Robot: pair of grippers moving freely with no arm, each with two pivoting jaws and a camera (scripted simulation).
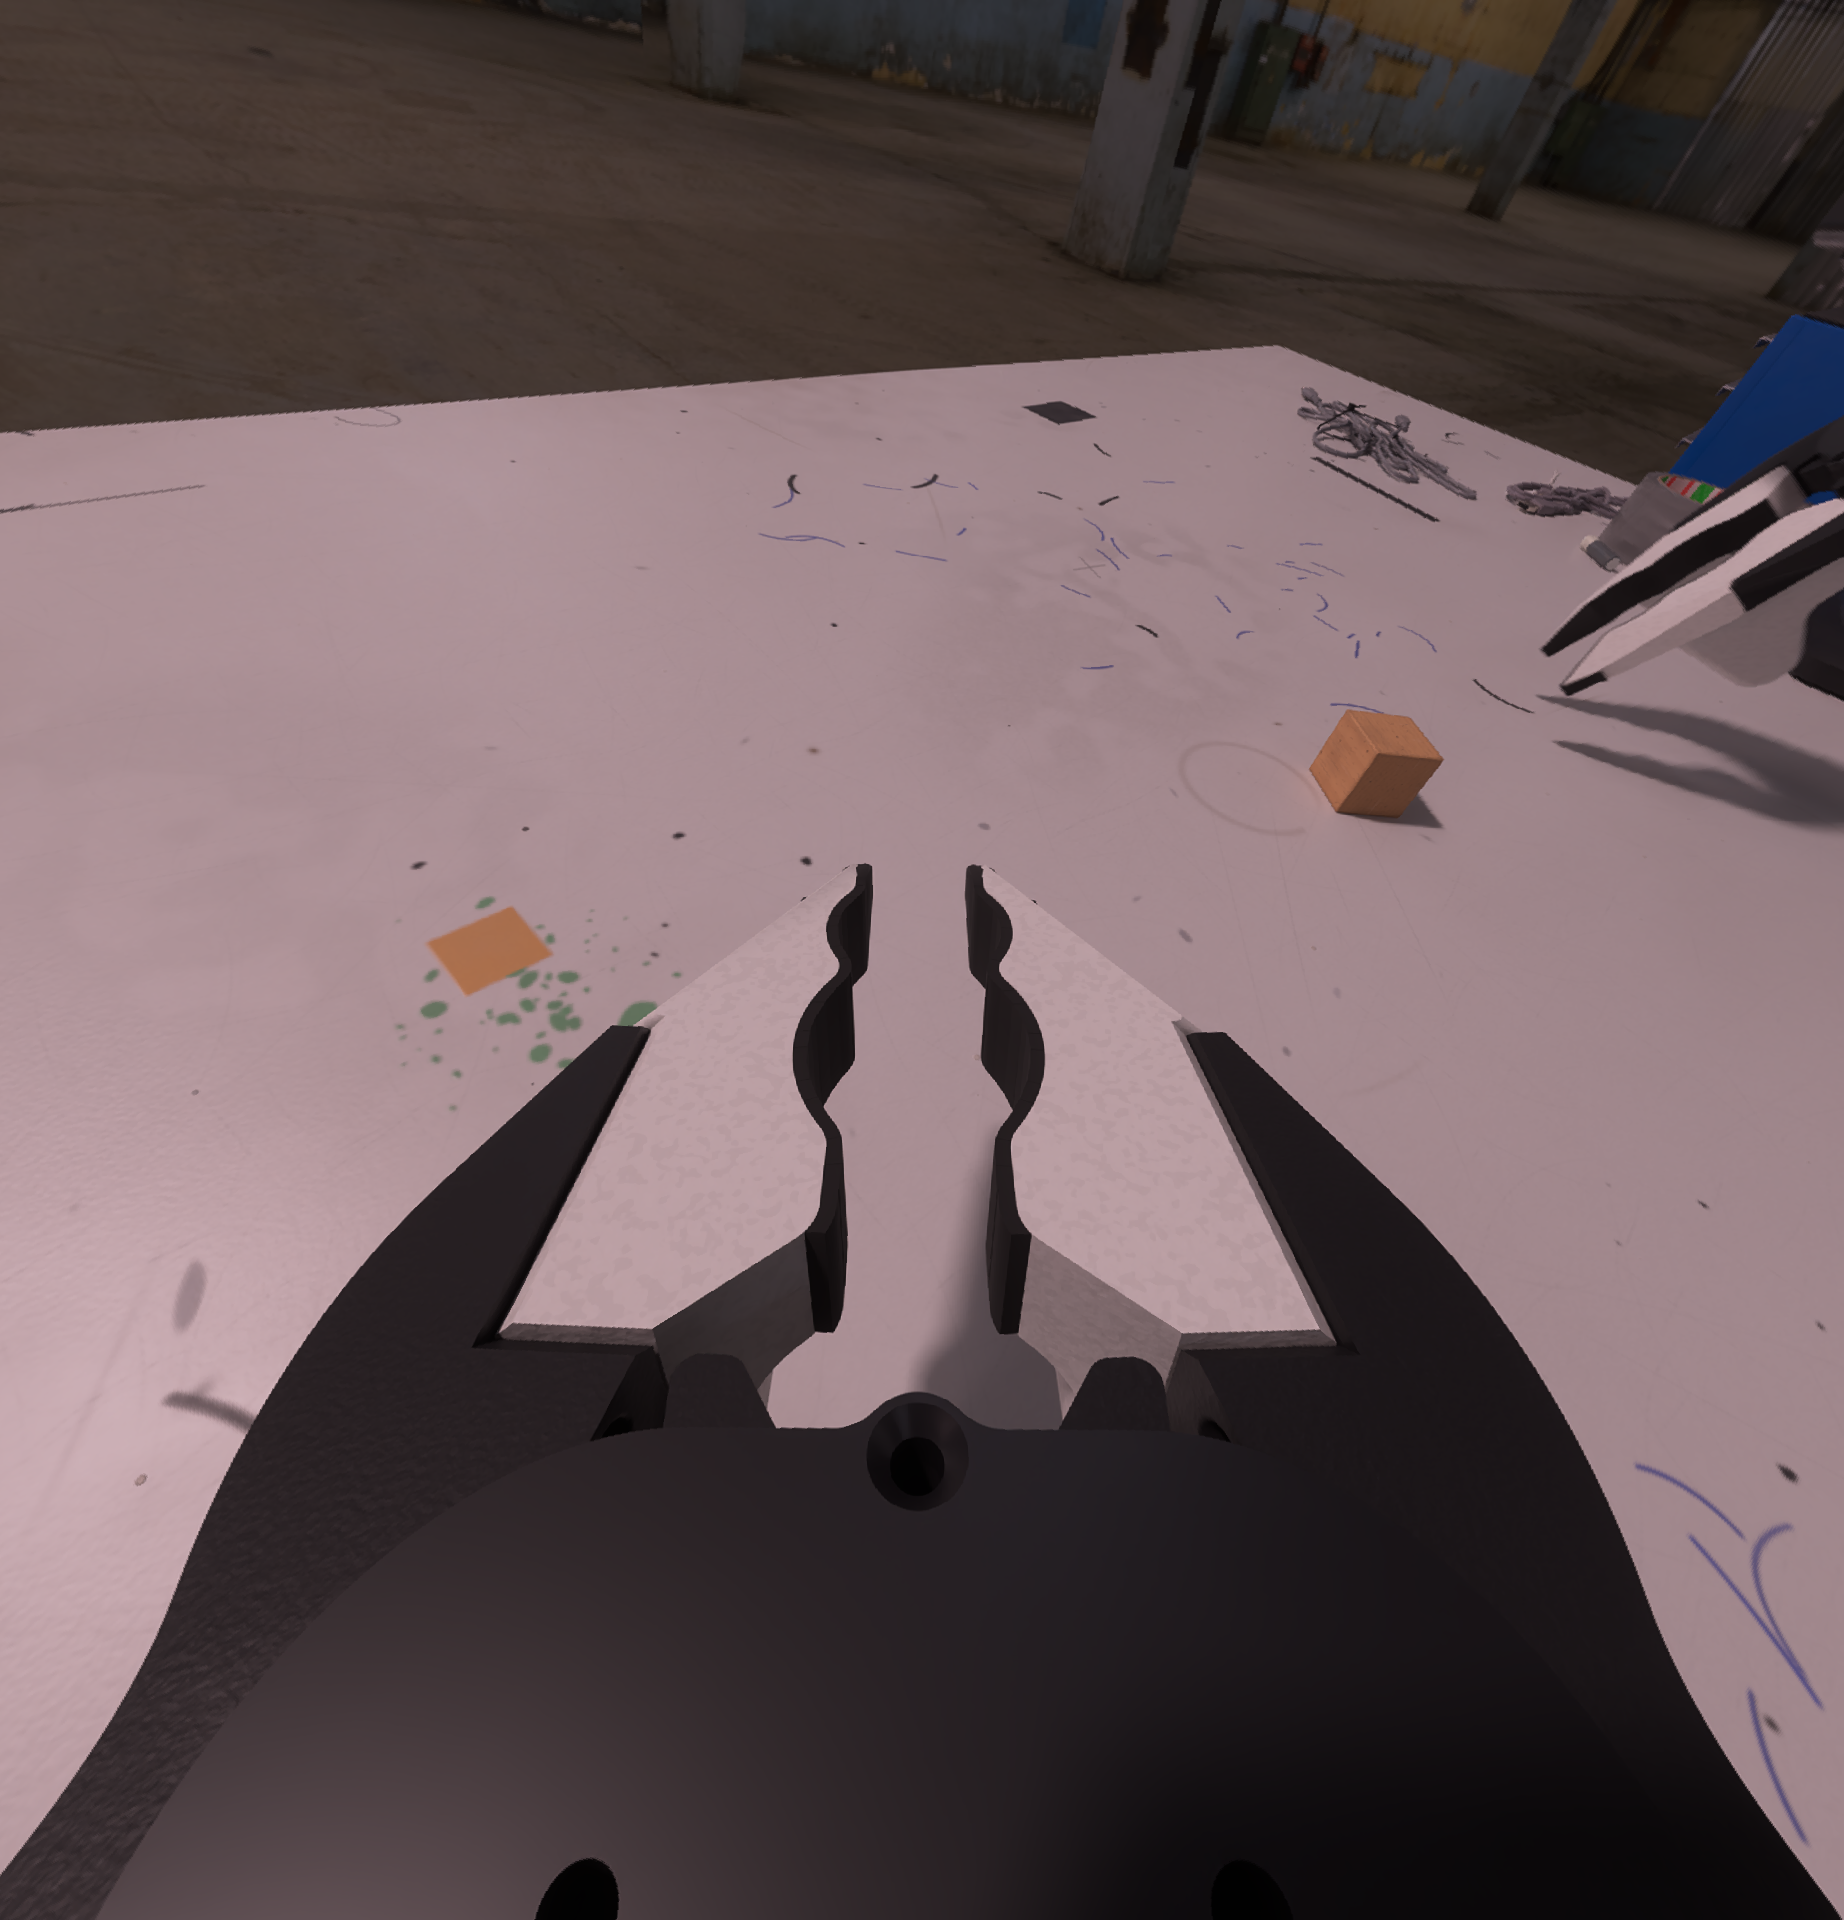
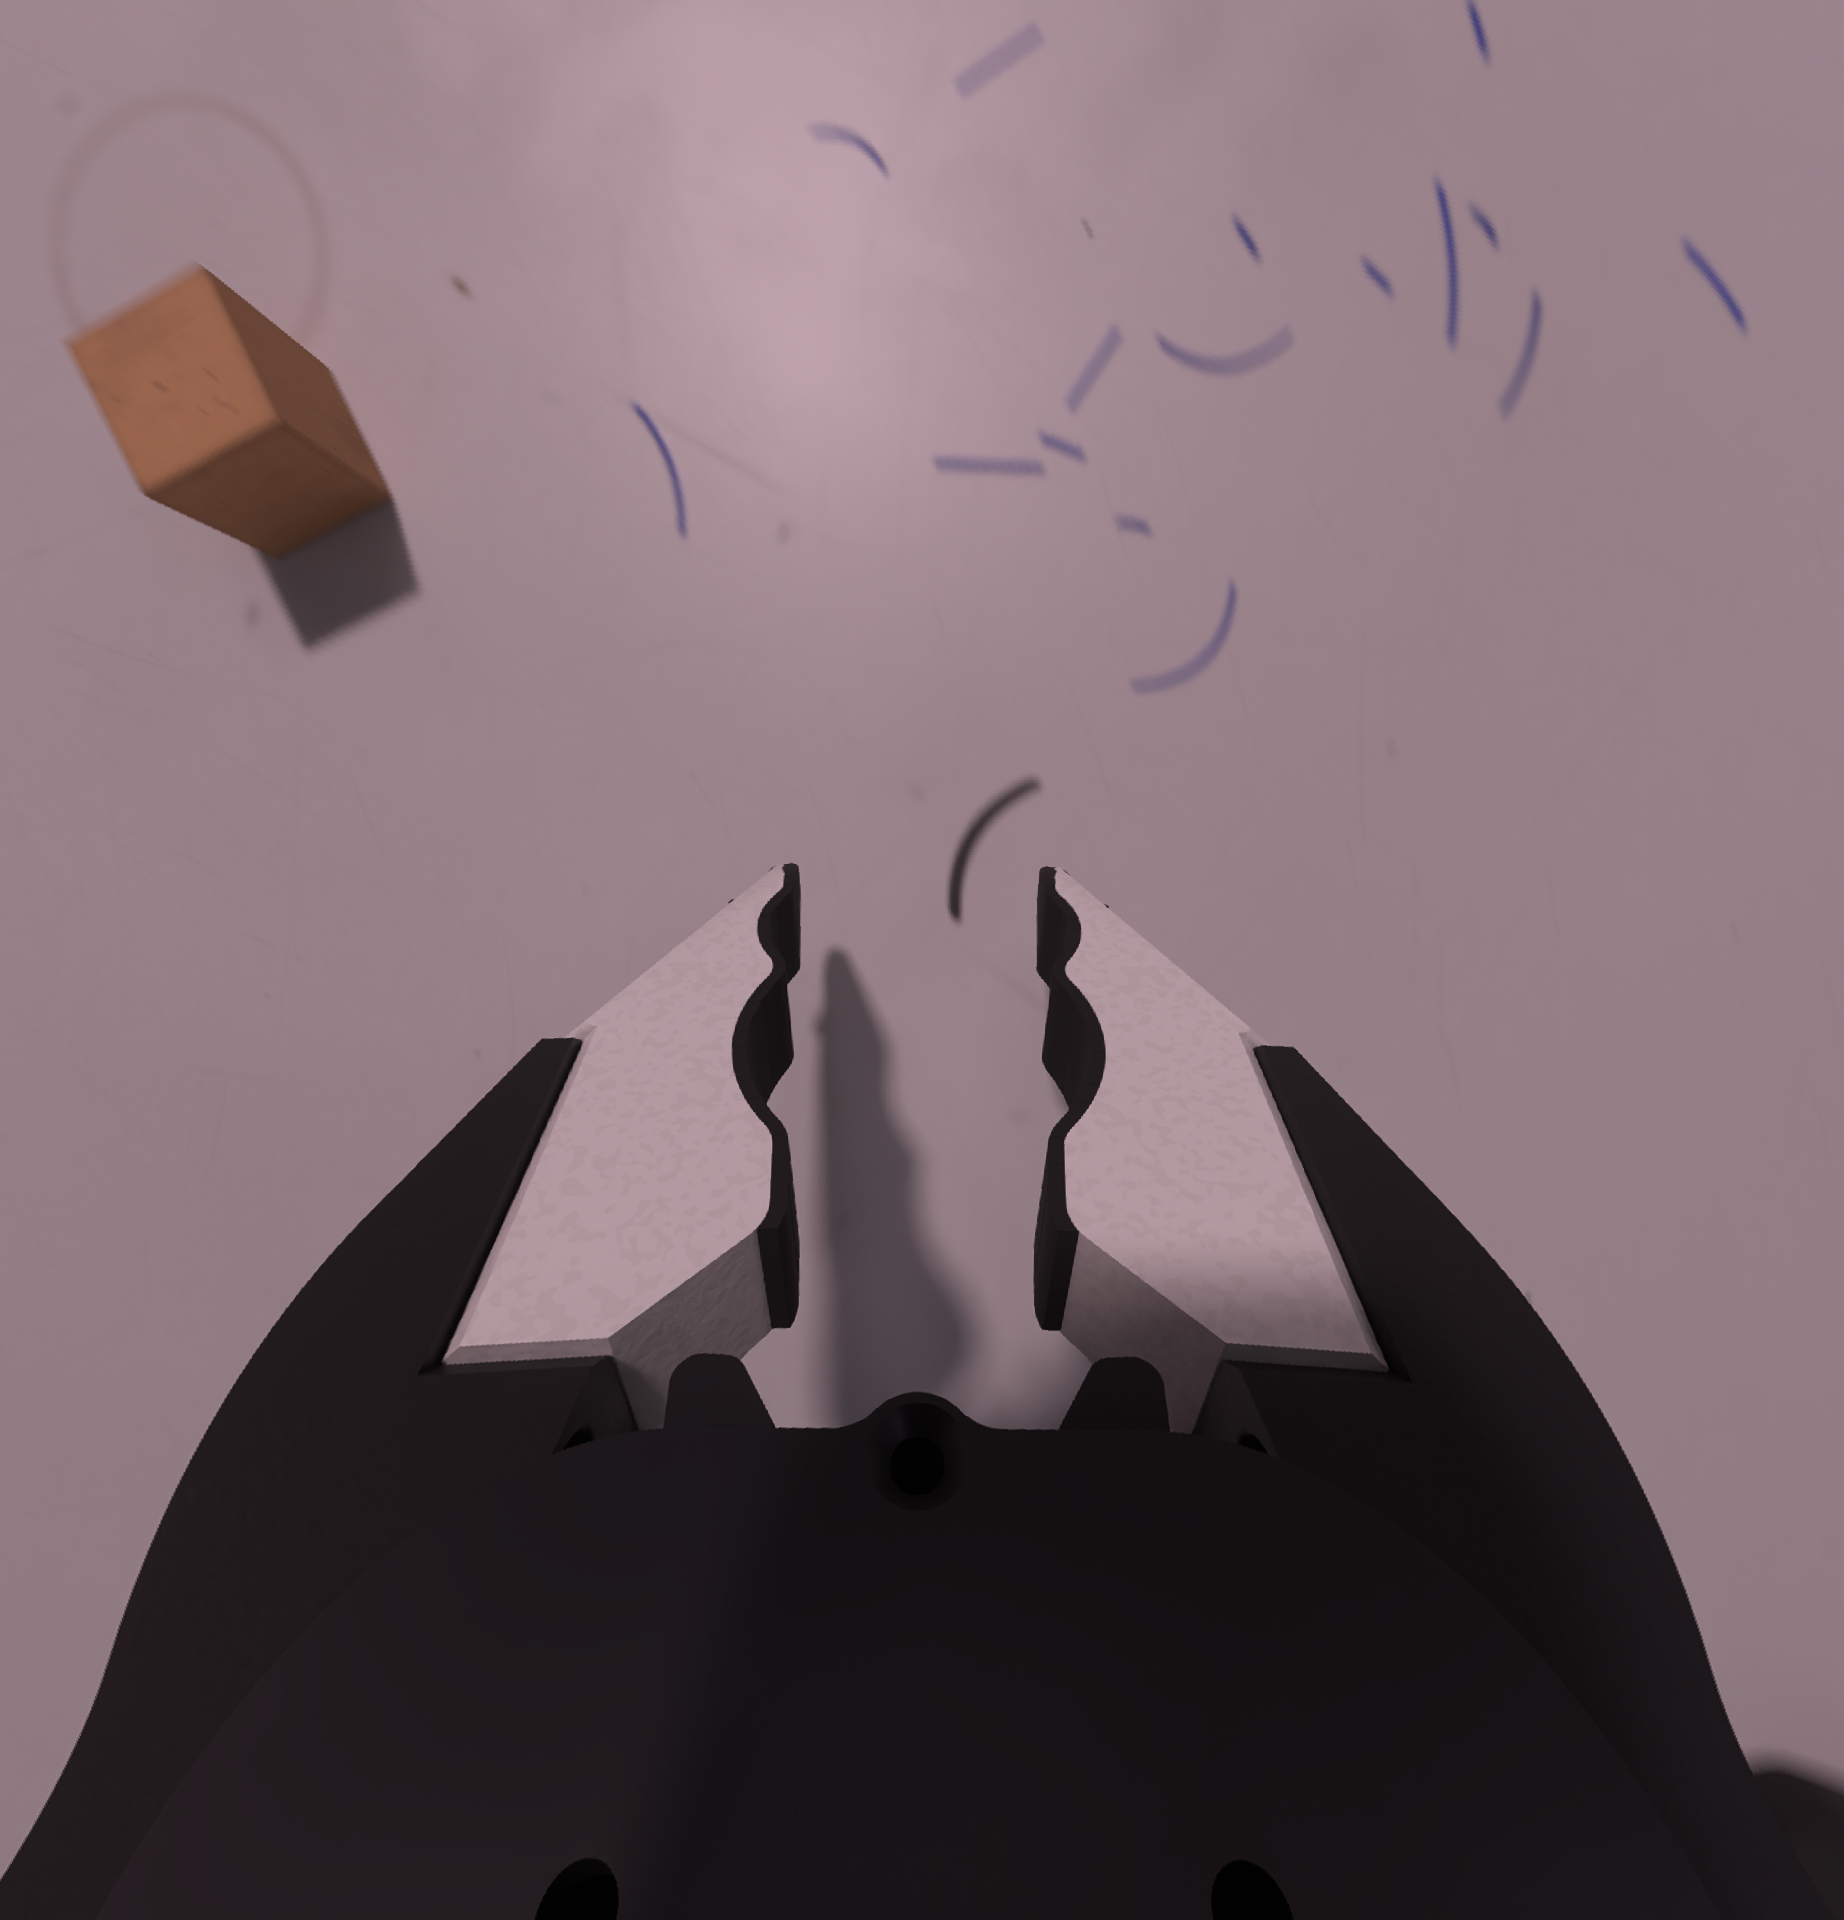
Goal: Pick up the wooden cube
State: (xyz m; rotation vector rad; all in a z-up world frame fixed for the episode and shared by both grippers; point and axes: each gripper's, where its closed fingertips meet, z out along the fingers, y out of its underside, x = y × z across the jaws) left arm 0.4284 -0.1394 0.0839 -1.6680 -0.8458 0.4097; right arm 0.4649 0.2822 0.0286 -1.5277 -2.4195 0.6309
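On the scuffed pale table (image 1: 585, 644), our spread right gripper (image 2: 916, 873) should swing left, squaring onto the small orange-brown wooden cube (image 2: 227, 405).

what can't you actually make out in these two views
- Left wrist view: the right tool is cut off by the right edge; only its fingers show.
- Left wrist view: the grey tangle at the table's far side is too small to identify.
- Right wrist view: the wooden cube is blurred, and its far faces are hidden.
- Right wrist view: table edges lie out of frame.
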